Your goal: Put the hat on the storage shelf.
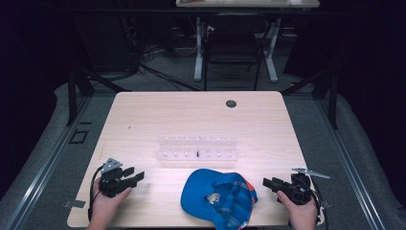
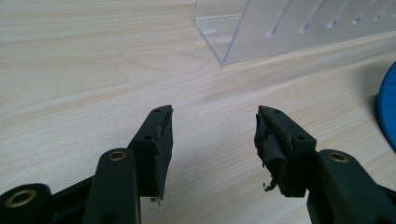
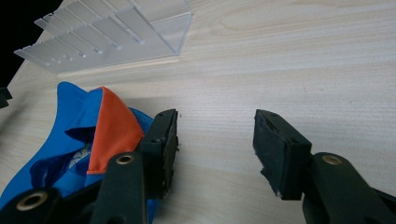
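- One left gripper (image 1: 136, 175) rests on the table (image 1: 143, 115) near its front left corner, held in one hand (image 1: 106, 203); its two jaws stand wide apart with only bare wood between them, gripping nothing.
- One clear plastic rack (image 1: 197, 148) lies across the middle of the table, beyond the cap. It seems to have two rows of slots; one small dark item (image 1: 197, 154) stands in the near row, too small to identify.
- One blue cap (image 1: 219, 196) with orange trim lies at the front edge, between the two grippers and apart from both, just in front of the rack.
- One right gripper (image 1: 266, 182) rests near the front right corner in the other hand (image 1: 302, 213); its two jaws are also spread wide and empty, the cap just beside one jaw in the right gripper view.
- One dark round grommet (image 1: 231, 103) sits towards the far edge.
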A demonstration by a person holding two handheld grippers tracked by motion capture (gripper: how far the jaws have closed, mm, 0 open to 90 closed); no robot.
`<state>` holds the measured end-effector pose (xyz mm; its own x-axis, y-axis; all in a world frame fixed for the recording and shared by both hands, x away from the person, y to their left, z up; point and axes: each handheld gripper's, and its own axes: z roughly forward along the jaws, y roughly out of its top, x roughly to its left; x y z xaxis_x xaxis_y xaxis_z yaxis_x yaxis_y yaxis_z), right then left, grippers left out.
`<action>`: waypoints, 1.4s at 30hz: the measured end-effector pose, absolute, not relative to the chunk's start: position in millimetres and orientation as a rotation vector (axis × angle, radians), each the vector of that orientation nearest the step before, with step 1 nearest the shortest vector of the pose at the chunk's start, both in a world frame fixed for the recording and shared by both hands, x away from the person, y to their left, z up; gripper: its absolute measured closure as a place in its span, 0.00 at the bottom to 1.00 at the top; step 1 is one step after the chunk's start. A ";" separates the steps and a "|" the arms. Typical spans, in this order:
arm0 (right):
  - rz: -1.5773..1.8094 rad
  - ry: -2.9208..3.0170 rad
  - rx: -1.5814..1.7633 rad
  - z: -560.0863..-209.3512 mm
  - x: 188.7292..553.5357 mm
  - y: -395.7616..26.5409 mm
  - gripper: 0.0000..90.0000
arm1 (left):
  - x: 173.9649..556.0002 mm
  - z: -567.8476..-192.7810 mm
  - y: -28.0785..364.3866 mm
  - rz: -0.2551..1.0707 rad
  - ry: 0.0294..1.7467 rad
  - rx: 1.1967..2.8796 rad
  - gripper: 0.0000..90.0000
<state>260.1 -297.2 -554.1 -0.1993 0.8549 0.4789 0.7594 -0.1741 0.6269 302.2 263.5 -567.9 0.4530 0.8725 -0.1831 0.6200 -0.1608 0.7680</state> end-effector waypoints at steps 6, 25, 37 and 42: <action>1.371 1.966 1.907 -548.1 256.6 -295.0 0.56 | 299.9 -566.7 259.5 0.383 1.246 1.898 0.52; 1.433 2.165 1.921 -538.6 249.3 -276.4 0.58 | 298.8 -566.1 248.0 0.364 1.198 1.955 0.51; 1.372 2.232 1.814 -543.7 249.5 -257.2 0.50 | 302.3 -567.4 240.9 0.358 1.181 1.958 0.51; 1.306 2.261 1.819 -547.1 254.4 -250.3 0.69 | 300.9 -567.1 243.1 0.360 1.187 1.957 0.51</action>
<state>254.4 -250.3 -547.1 -0.3460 0.7950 0.4983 0.8288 0.0100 0.5595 300.9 243.1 -567.1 0.5188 0.8405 -0.1562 0.6126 -0.2380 0.7537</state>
